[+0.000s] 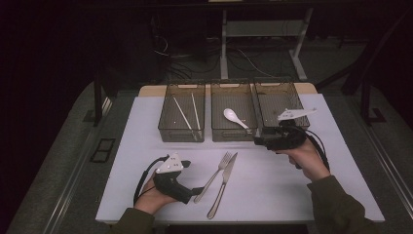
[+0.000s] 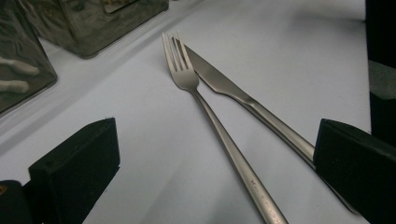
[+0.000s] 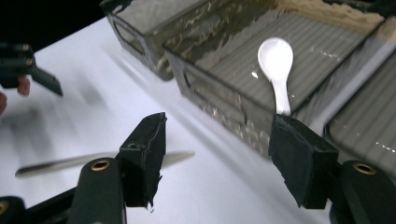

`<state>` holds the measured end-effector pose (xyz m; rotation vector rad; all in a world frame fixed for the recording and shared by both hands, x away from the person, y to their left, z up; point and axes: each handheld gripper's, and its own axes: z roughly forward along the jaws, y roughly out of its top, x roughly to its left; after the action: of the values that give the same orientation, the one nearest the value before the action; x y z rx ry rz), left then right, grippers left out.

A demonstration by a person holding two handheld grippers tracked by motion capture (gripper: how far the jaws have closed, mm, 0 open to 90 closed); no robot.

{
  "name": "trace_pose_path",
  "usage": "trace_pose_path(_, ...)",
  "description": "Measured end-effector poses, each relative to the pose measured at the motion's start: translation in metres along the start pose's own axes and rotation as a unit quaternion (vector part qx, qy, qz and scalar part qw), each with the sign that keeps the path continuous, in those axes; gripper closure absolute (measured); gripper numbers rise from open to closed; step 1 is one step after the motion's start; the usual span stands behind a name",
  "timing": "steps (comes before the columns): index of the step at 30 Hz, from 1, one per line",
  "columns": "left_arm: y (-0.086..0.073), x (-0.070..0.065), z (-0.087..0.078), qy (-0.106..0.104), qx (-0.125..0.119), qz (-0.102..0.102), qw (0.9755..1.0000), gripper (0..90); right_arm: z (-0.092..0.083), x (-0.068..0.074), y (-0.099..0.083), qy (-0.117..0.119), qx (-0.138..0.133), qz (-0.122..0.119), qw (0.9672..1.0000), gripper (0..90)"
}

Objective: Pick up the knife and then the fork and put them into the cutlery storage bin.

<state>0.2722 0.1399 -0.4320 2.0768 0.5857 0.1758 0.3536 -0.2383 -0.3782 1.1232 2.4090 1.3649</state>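
On the white desk, a fork (image 1: 213, 176) and knife (image 1: 223, 184) lie crossed near the front edge. The left gripper (image 1: 199, 190) rests beside their handles, jaws spread, empty. The right gripper (image 1: 256, 140), also spread and empty, hovers by the middle bin (image 1: 233, 135). Best to straddle one handle squarely before pinching.

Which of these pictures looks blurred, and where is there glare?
Right gripper view: the knife and the table at left are smeared by motion, and glare ripples on the middle bin's wall. Left gripper view: fork sharp, near jaws soft. High view: dim, dark surroundings, table evenly lit.
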Motion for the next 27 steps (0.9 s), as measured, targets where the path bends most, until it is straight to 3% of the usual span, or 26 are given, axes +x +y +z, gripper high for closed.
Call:
trace_pose_path(6,0.004,-0.001,0.006,0.008,0.011,-0.002,0.9999,7.6,-0.014,0.003,-0.025,-0.014,0.004,-0.001,0.9999,35.6)
trace_pose_path(17,0.016,-0.010,0.034,0.022,0.036,-0.007,0.9991,33.5,-0.037,0.010,-0.064,-0.025,0.002,0.010,0.9996,35.5)
trace_pose_path(22,0.022,-0.014,0.059,0.042,0.075,-0.001,0.9963,46.2,-0.043,0.010,-0.077,-0.029,0.004,0.015,0.9994,35.5)
trace_pose_path(27,0.026,-0.014,0.075,0.068,0.092,-0.011,0.9934,61.2,-0.047,0.008,-0.085,-0.033,0.005,0.020,0.9992,35.5)
